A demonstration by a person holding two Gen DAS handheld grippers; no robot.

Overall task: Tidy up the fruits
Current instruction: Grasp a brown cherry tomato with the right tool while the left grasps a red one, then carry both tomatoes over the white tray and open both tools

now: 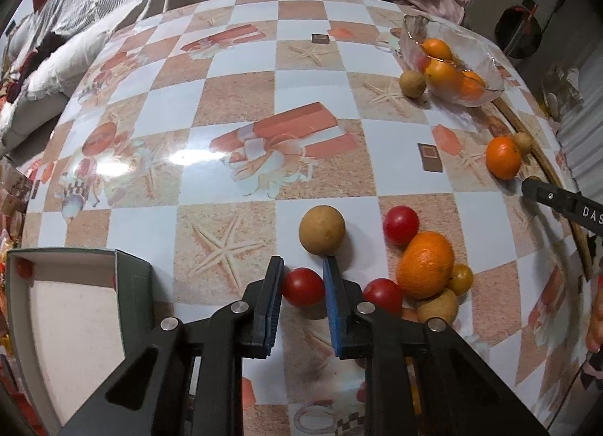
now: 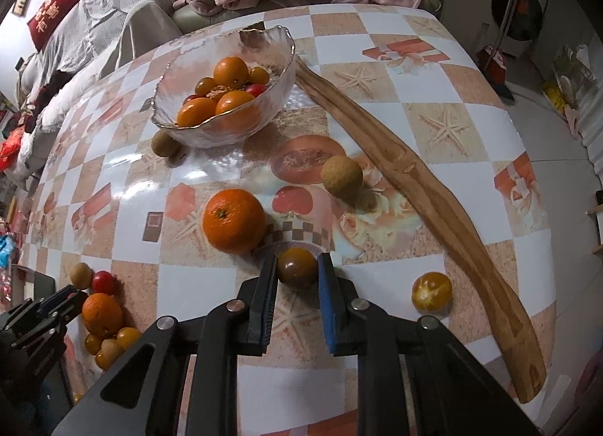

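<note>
the left gripper [image 1: 303, 285] is clamped on a small round red tomato [image 1: 302, 287] resting on the checkered starfish-print tablecloth [image 1: 241, 96], just beside a grey-walled open box [image 1: 75, 285]. the right gripper [image 2: 296, 272] pinches a small dark brownish tomato [image 2: 296, 268] on the cloth, near a loose orange mandarin [image 2: 233, 220]. the clear glass bowl [image 2: 226, 130] of fruit sits farther back, beside a long wooden tray [image 2: 414, 179].

Red tomato [image 1: 302, 286]; dark brown-green tomato [image 2: 297, 267]; orange mandarin [image 2: 233, 220]; checkered starfish-print tablecloth [image 1: 241, 96].
</note>
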